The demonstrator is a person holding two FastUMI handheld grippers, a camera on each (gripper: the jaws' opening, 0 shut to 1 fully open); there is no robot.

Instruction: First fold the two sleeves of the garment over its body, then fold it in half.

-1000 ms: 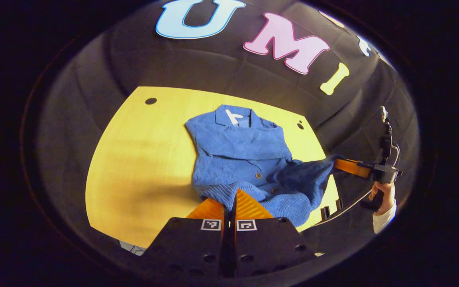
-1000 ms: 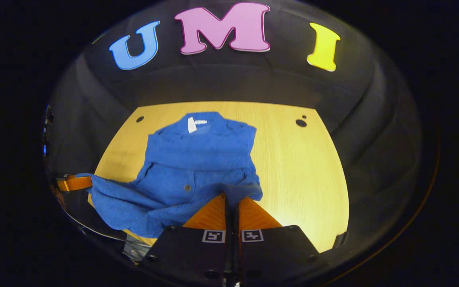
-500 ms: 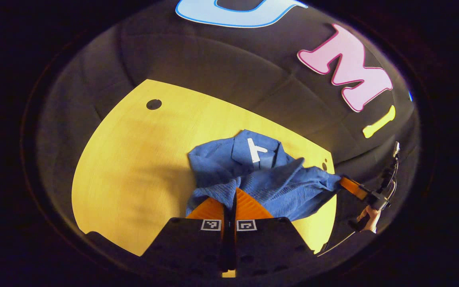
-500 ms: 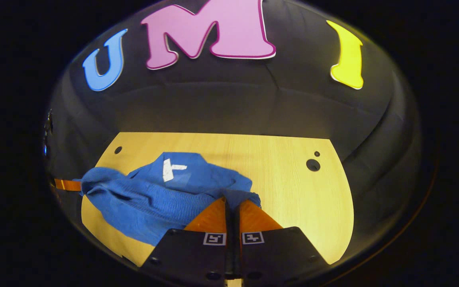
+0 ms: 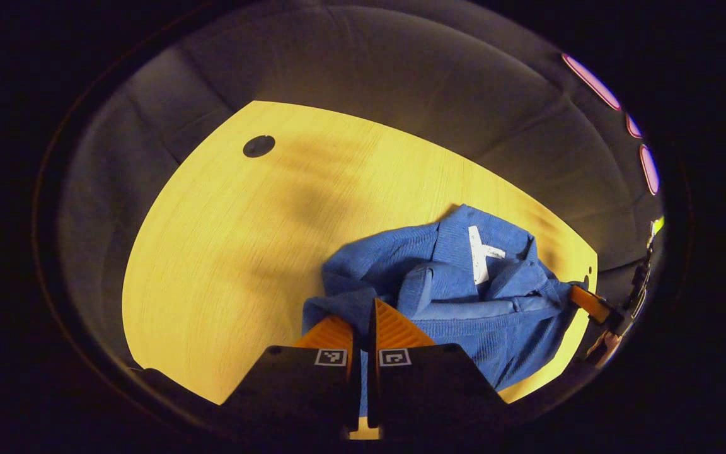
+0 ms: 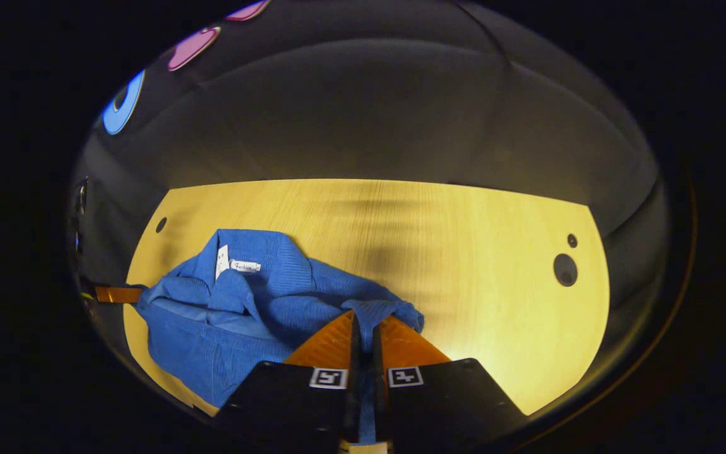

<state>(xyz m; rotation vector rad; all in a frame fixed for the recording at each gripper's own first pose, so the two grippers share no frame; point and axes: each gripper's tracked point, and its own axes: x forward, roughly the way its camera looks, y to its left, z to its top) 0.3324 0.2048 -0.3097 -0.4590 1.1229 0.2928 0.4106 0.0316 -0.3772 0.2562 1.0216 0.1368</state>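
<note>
A blue knit garment [image 5: 464, 296] with a white neck label lies on the yellow table [image 5: 230, 239], its lower half folded up toward the collar. My left gripper [image 5: 363, 315] is shut on one hem corner of it. The right gripper [image 5: 580, 296] shows at the garment's other corner, a hand behind it. In the right gripper view the garment [image 6: 243, 309] lies at lower left and my right gripper [image 6: 363, 325] is shut on its hem corner. The left gripper [image 6: 117, 294] pinches the cloth at the far left edge.
The table [image 6: 464, 252] has round dark holes near its corners, one hole [image 5: 258, 145] at the far left and one hole [image 6: 564, 269] at the right. Black cloth walls surround the table on all sides.
Both grippers have carried the garment's hem forward and down over its body toward the collar. The lifted cloth now lies lower, close to the neck label.
</note>
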